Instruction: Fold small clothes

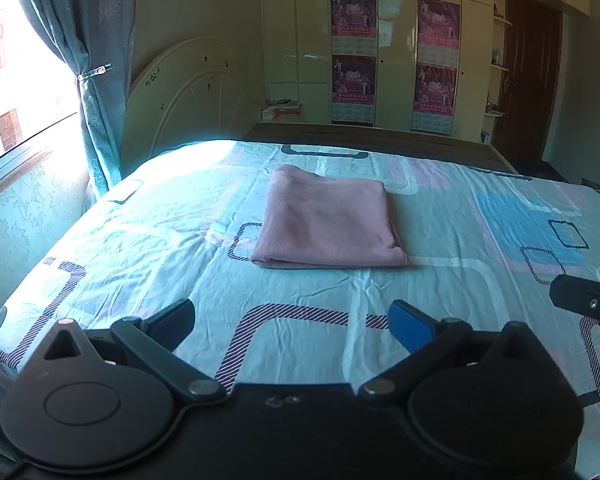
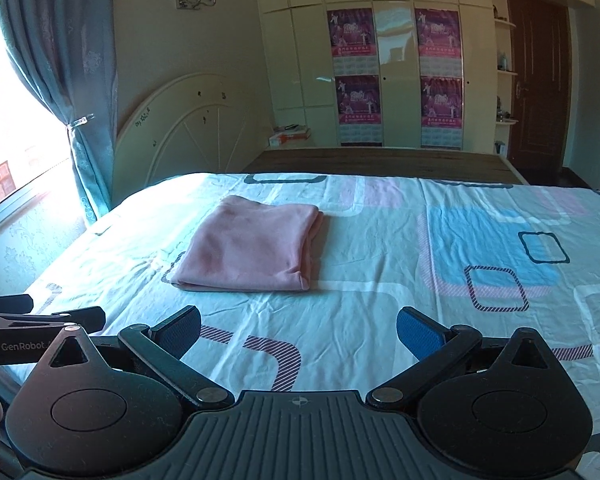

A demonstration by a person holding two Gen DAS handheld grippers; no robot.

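Pink garment (image 1: pixel 327 220), folded into a neat rectangle, is what both grippers face, and neither touches it. Left gripper (image 1: pixel 291 318) hovers low over the patterned bedsheet (image 1: pixel 140 240) with its 2 fingers spread wide and nothing between them. Right gripper (image 2: pixel 299 326) is likewise released and bare, its blue pads (image 2: pixel 418 330) well apart. The garment lies flat on the sheet ahead of both tools, toward the middle of the bed, its layered edges showing on the right side. Beyond it stand a curved headboard (image 2: pixel 184 136), a curtain (image 1: pixel 88 80) by the bright window, and a cream wardrobe (image 2: pixel 296 60) carrying 4 posters (image 2: pixel 354 32).
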